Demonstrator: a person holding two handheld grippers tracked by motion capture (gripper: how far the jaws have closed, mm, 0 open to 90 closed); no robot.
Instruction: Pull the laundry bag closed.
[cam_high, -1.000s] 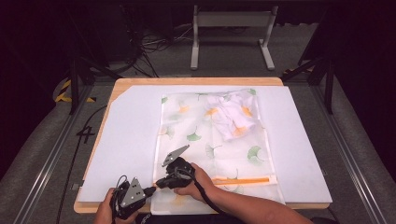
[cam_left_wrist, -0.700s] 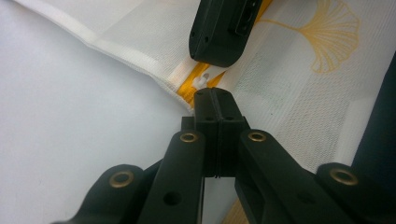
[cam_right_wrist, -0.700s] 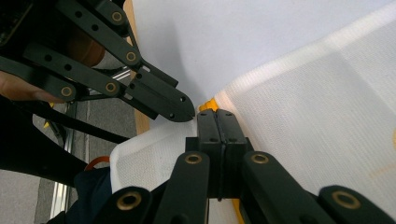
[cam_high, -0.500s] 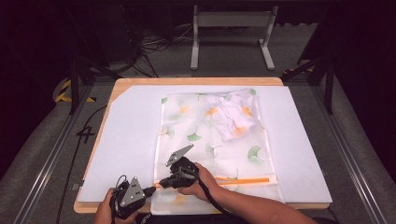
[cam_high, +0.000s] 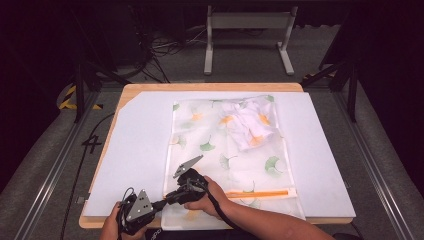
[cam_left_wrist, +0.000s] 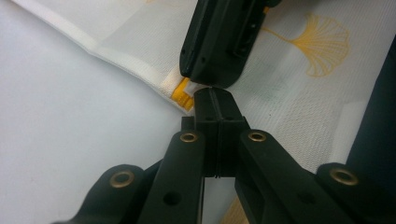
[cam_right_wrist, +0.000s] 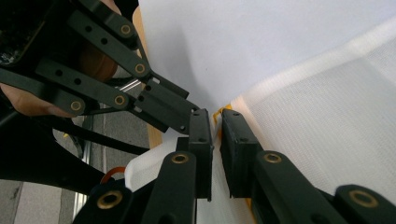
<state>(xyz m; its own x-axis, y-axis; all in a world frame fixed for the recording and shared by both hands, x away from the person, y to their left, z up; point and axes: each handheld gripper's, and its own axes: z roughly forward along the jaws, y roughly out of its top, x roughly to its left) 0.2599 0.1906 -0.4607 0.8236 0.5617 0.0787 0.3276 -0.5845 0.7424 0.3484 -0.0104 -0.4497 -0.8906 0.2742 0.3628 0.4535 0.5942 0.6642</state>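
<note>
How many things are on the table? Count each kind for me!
Leaf-print mesh bags: 1
Small white printed garments: 1
White table covers: 1
Grippers: 2, the left gripper and the right gripper
Total: 5

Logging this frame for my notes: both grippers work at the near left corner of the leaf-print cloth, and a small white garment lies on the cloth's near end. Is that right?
Not quite. The small white garment lies on the far end of the leaf-print cloth, as the high view shows. The rest holds: the left gripper and right gripper meet at the cloth's near left corner.
</note>
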